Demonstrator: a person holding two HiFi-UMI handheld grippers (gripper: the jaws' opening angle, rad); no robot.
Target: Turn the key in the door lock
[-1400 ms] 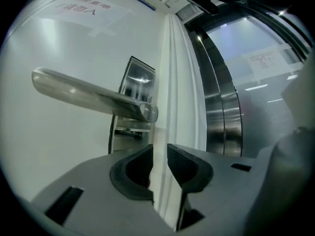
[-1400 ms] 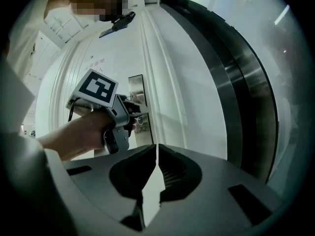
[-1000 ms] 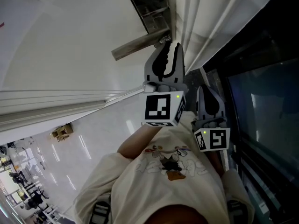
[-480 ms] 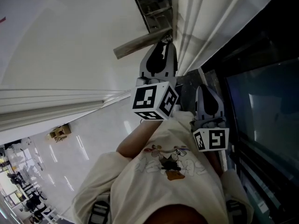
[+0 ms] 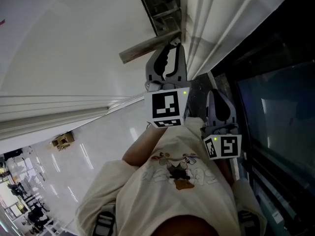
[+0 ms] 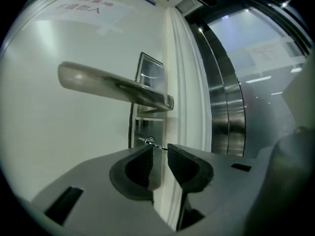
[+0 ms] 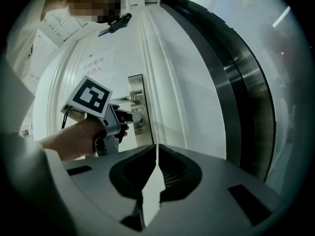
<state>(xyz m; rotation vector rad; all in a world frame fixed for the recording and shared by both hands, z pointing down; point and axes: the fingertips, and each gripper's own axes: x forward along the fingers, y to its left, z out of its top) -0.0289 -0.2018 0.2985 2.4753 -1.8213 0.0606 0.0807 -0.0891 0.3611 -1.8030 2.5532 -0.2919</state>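
A white door (image 6: 59,132) carries a steel lever handle (image 6: 113,85) on a steel lock plate (image 6: 143,70). Below the lever, a thin metal key (image 6: 158,146) sticks out of the keyhole (image 6: 149,141). My left gripper (image 6: 160,147) points level at the lock, and its two pads close on the key with a narrow gap between them. From above, the left gripper (image 5: 173,43) reaches just under the handle (image 5: 142,47). My right gripper (image 7: 156,149) hangs back from the door, shut with nothing in it. It also shows low right as the right gripper (image 5: 218,93).
Ribbed white door-frame mouldings (image 6: 182,82) run beside the lock. A steel frame with dark glass (image 5: 275,107) stands to the right. A paper with red print (image 6: 83,6) is stuck high on the door. The person's cream shirt (image 5: 177,181) fills the lower head view.
The left gripper has rolled about its own axis at the lock, its marker cube turning one way and back, and shifted slightly up the picture. The right gripper has stayed still.
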